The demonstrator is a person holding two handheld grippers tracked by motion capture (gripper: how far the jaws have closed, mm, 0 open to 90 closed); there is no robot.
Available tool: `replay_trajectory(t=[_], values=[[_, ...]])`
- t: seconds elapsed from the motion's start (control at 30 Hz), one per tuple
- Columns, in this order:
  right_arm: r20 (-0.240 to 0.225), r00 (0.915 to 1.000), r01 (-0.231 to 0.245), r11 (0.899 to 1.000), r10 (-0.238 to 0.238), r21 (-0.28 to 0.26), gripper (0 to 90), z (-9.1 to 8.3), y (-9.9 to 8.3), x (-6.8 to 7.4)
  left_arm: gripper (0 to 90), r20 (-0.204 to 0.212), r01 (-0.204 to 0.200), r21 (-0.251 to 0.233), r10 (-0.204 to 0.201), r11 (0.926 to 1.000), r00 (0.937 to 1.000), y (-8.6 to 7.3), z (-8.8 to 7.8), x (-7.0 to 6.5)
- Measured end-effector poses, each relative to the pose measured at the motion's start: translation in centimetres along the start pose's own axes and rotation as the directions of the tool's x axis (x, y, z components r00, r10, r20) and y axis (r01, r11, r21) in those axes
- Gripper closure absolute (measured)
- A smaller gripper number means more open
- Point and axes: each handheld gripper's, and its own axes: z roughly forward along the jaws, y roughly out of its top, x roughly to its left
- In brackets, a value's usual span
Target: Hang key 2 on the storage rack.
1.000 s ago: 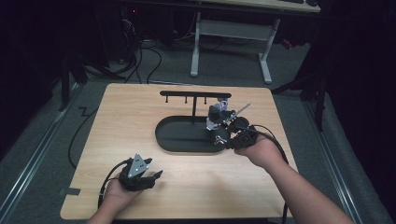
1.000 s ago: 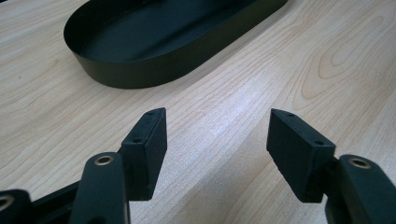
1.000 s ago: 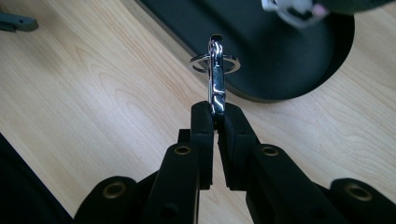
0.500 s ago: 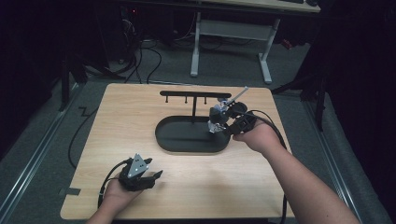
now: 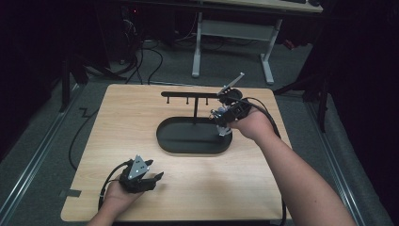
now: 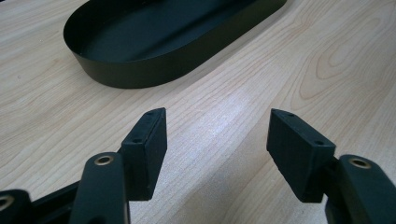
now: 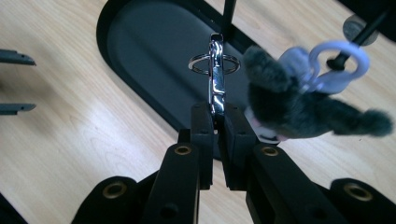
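The high view looks down over the table (image 5: 117, 188); both gripper views, low and close, share its black tray (image 6: 140, 74).

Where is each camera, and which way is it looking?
High view: above the table, looking forward and down; both forearms show.
Left gripper view: on the left claw, facing the black tray.
Right gripper view: on the right claw, facing its metal clip and fuzzy keychain.
All views share the tray.
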Motion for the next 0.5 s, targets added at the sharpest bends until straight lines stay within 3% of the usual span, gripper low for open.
replay_trajectory(t=[0.07,0.27,0.4,0.5], values=[[-0.013,0.9999,-0.009,1.0,0.009,-0.013,85.2,-0.1,0.5,0.0,38.8,0.002,0.0,0.002,0.0,1.0,1.0,0.0,0.0,0.0],[0.027,0.9996,0.013,1.0,-0.013,-0.017,85.2,0.0,1.7,-0.1,38.9,0.003,-0.003,0.001,0.003,1.0,1.0,0.0,-0.1,0.1],[0.031,0.9995,0.012,1.0,-0.011,-0.025,85.2,0.2,2.3,-0.3,38.9,0.004,0.0,0.004,0.0,1.0,1.0,0.0,-0.1,0.1],[0.036,0.9993,-0.011,0.999,0.012,-0.035,85.2,0.3,2.7,-0.2,38.9,0.005,0.001,0.003,-0.001,1.0,1.0,0.0,-0.1,0.1]])
